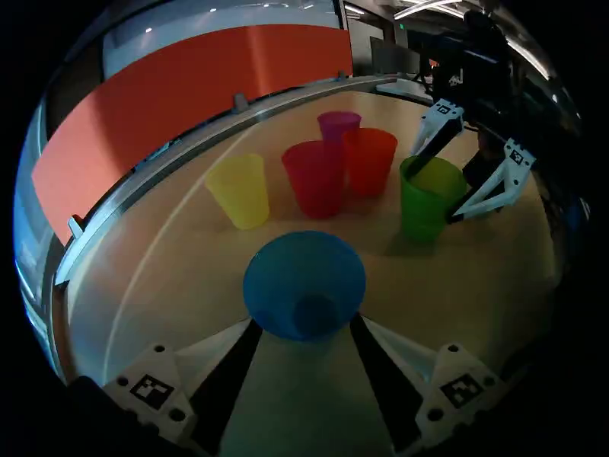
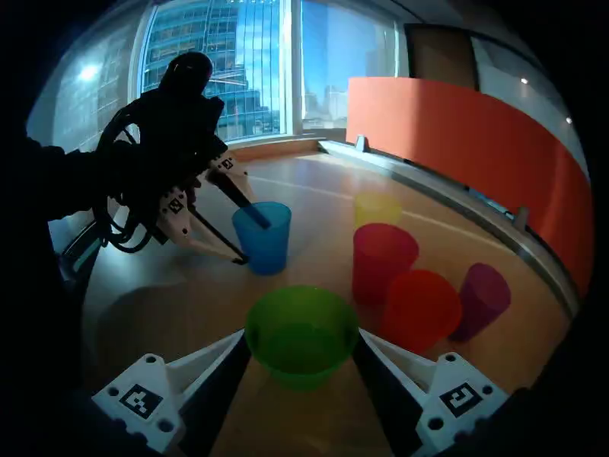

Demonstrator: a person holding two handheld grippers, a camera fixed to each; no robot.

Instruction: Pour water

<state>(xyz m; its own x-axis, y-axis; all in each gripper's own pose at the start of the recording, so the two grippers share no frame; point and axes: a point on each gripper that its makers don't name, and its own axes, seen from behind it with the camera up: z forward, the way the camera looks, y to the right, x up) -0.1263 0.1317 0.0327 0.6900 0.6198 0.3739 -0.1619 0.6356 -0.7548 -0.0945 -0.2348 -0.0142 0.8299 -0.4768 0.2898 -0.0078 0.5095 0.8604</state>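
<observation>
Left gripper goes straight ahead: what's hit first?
The blue cup already sits between the left gripper fingers; beyond it, the red cup looks first in line, though depth is unclear.

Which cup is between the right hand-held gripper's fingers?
The green cup; the blue cup sits in the left hand-held gripper; yellow, red, orange and purple cups stand free.

Bare wooden tabletop (image 1: 190,266) lies open between the translucent blue plastic cup (image 1: 304,286) and the translucent green plastic cup (image 1: 428,196), a clear lane for a gripper. Behind that lane a tight cluster blocks the way: the red plastic cup (image 1: 314,179), orange plastic cup (image 1: 371,160) and purple plastic cup (image 1: 339,124) overlap with no gap showing. The yellow plastic cup (image 1: 240,190) stands just beside the red one, a narrow gap between them. A metal rail (image 1: 190,148) and an orange partition panel (image 1: 190,91) wall off the table's far edge.
</observation>
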